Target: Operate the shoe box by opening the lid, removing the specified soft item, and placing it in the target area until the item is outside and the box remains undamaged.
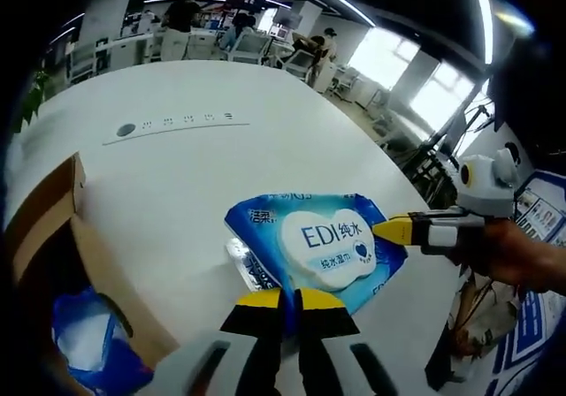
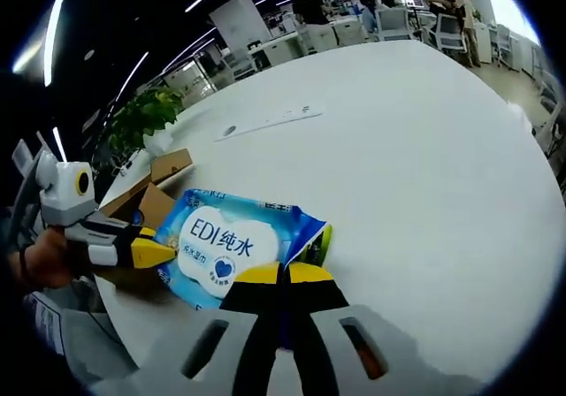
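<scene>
Wipes pack (image 1: 314, 247) lay flat on the white table (image 1: 221, 166), outside the shoe box (image 1: 53, 237). Left tool (image 1: 289, 300) had its jaws pressed together on the pack's near edge, pinching the blue wrapper between the yellow tips. In the right gripper view, the right tool (image 2: 283, 274) did the same on the opposite edge of the pack (image 2: 234, 241): jaws closed, wrapper caught between them. So each tool gripped one end, pack stretched between them, white label facing up. Each tool showed in the other's view, yellow tip at the pack's far edge, held by a hand (image 1: 522, 255). The box sat open at the table edge just left of the pack in the left gripper view, cardboard flap up, another blue packet (image 1: 84, 343) inside. Power strip (image 1: 177, 124) was further back on the table.
</scene>
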Available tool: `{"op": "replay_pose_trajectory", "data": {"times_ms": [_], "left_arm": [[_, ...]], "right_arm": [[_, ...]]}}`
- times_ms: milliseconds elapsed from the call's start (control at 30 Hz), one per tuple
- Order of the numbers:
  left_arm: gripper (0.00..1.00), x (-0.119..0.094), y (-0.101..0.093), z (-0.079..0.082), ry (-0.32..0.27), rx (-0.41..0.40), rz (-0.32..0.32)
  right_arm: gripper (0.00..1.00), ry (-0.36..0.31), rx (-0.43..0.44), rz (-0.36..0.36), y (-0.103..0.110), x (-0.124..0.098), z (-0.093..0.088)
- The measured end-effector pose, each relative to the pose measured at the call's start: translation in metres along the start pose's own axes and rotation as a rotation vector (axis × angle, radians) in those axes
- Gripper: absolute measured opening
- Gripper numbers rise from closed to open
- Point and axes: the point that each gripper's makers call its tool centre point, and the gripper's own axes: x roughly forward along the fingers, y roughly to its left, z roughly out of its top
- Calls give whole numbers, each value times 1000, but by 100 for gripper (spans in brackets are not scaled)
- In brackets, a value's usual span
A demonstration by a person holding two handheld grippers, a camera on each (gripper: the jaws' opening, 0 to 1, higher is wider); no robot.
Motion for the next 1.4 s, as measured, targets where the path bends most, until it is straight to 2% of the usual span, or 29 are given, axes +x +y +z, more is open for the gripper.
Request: {"op": "replay_pose_trajectory", "data": {"times_ms": [300,433,600,833,967,1067,1133,1200,1267,1400], "left_arm": [[5,10,8,-10,39,-13,15],[5,12,8,-10,49,2,30],[7,18,7,-17,99,22,30],[9,17,9,-20,108,46,50],[13,15,10,-17,88,56,69],[15,13,14,-19,95,84,92],[15,7,19,-15,76,97,131],[15,2,18,-9,52,106,137],[15,1,19,-9,58,108,123],[15,-4,22,-7,46,68,111]], "right_arm": [[0,26,-8,-9,-4,9,-7],[0,29,-9,-16,-6,13,-7],[0,34,-2,-35,-10,16,-10],[0,23,8,-43,-12,16,-12],[0,26,12,-48,-12,15,-14],[1,28,26,-48,-13,15,-15],[1,23,26,-48,-11,14,-15],[1,23,22,-50,-10,13,-15],[1,23,30,-53,-10,13,-15],[1,23,29,-59,-10,11,-15]]}}
